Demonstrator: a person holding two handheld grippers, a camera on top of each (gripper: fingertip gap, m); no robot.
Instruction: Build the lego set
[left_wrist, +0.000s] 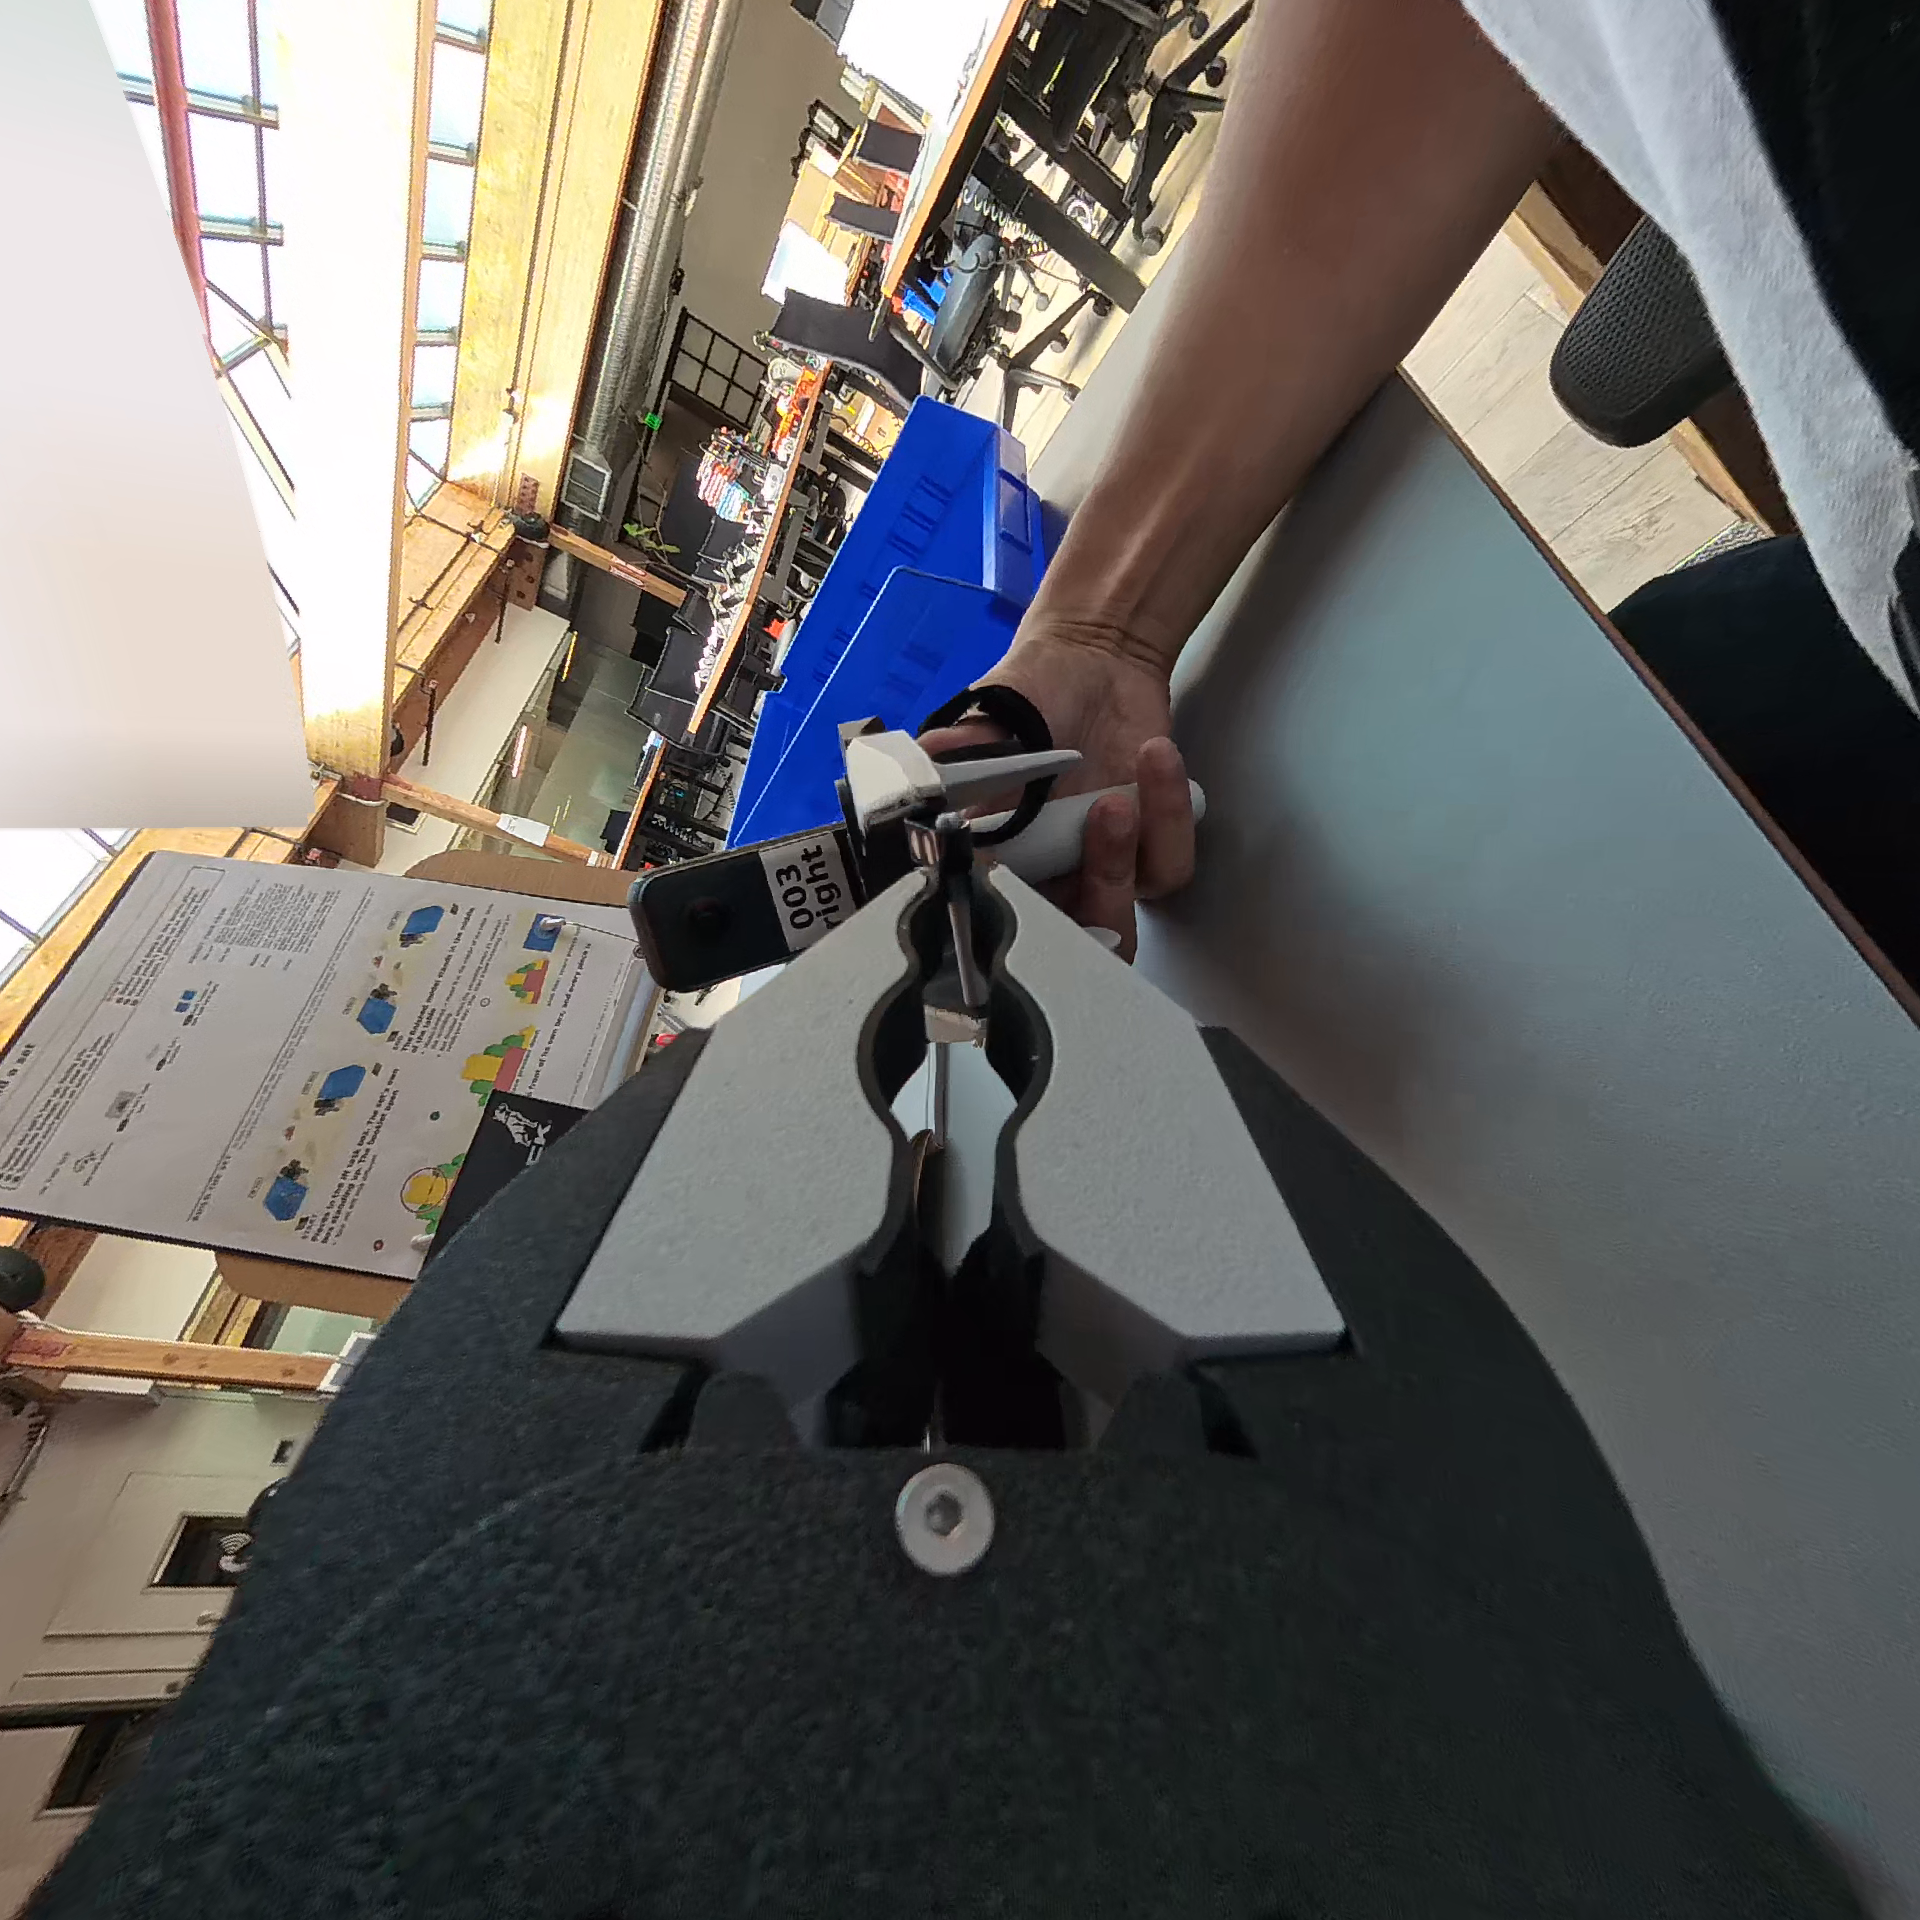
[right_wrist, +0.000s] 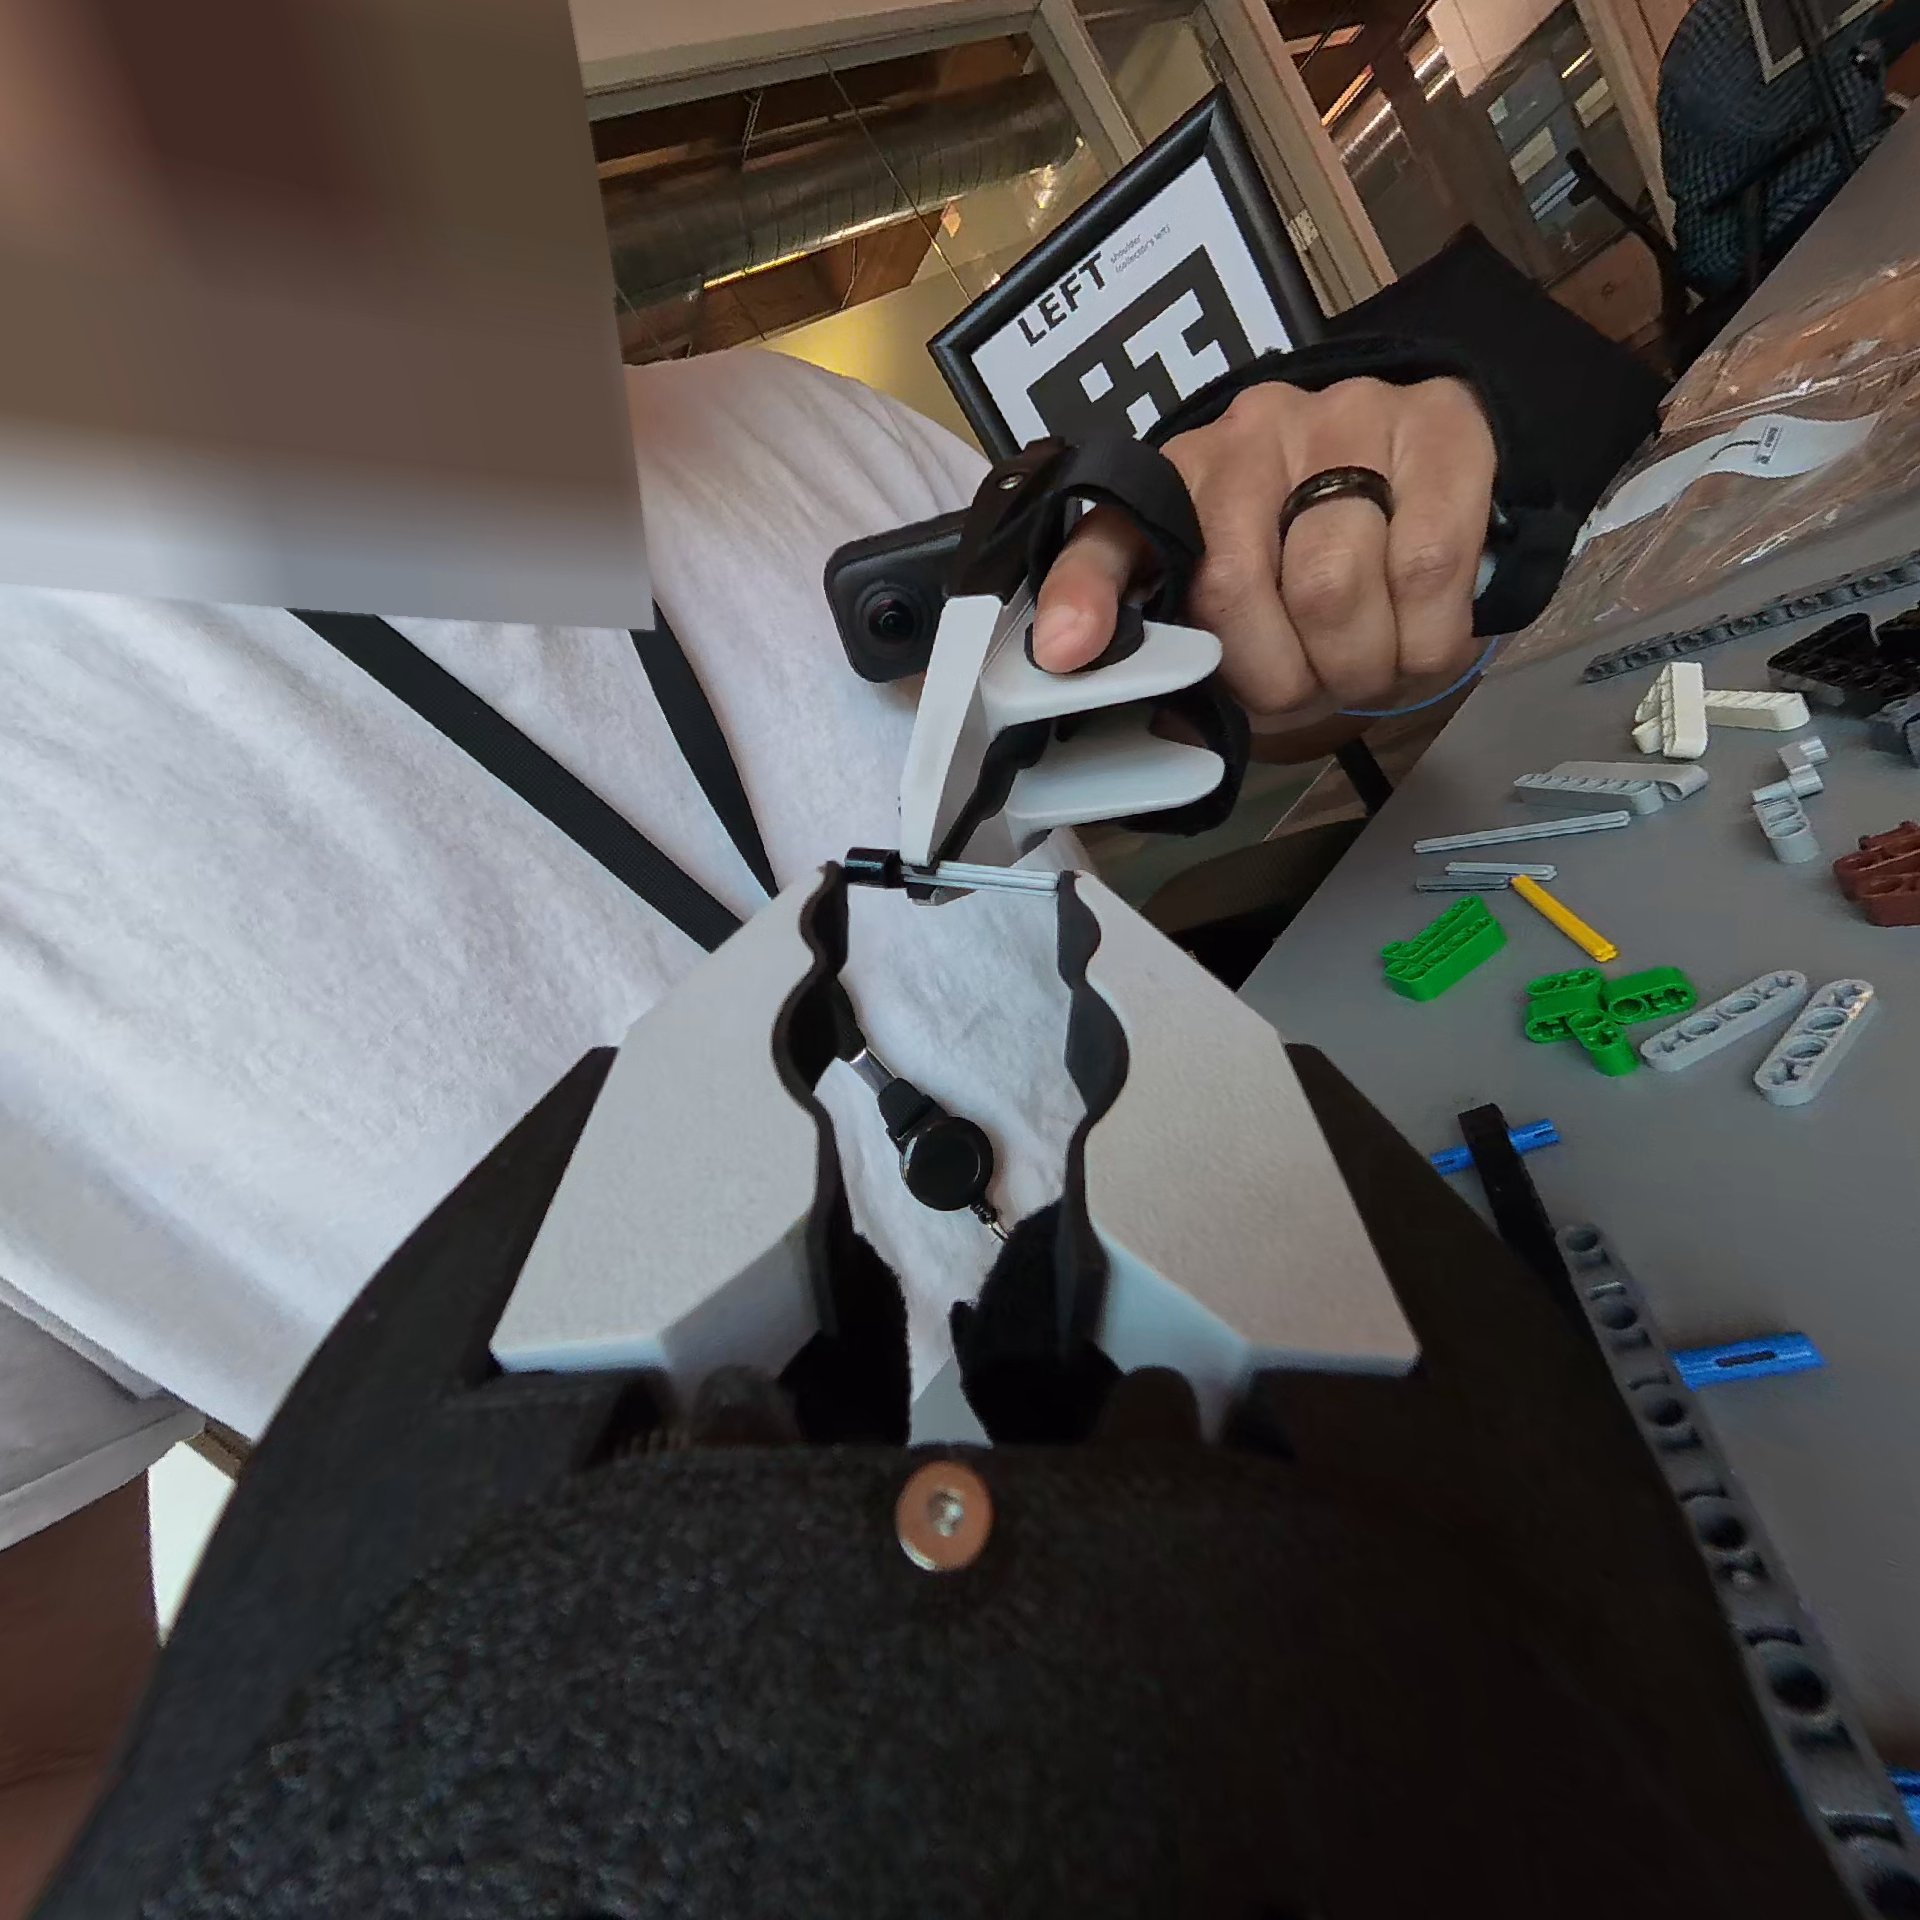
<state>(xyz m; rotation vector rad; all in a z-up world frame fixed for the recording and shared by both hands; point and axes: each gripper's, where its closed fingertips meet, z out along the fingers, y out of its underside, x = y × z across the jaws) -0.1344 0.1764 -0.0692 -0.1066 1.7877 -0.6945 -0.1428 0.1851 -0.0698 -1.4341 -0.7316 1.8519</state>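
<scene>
Lego axle (right_wrist: 987, 881), thin and grey, is held in mid-air in front of the person's white shirt, well clear of the table (right_wrist: 1455, 1226). A small black bush (right_wrist: 868, 864) sits on one end of it.

- Left gripper (right_wrist: 925, 878): clenched on the axle crosswise, near the bush end. The left wrist view agrees: its jaws are nearly closed, with a thin part pinched at the tips.
- Right gripper (right_wrist: 954, 896): jaws stand wide apart and bracket the axle lengthwise. One tip is at the bush and the other at the bare end. Both tips look to be touching, but I cannot tell whether it is actually squeezing.
- Loose parts lie on the table well away from both tools: green beams (right_wrist: 1444, 948), grey beams (right_wrist: 1725, 1018), a yellow axle (right_wrist: 1562, 917) and blue pins (right_wrist: 1745, 1361).
- An instruction sheet (left_wrist: 312, 1039) stands propped up beyond the grippers, and blue bins (left_wrist: 935, 582) sit farther back.

Step in hand, as I judge it: seating the bush along the axle, an early sub-assembly, since most pieces are still unjoined.

Next move probably calls for closing the right jaws slowly and in line with the axle while the left grip stays firm. If the push goes off-axis, the axle could pivot or pop out of the left pinch.
</scene>
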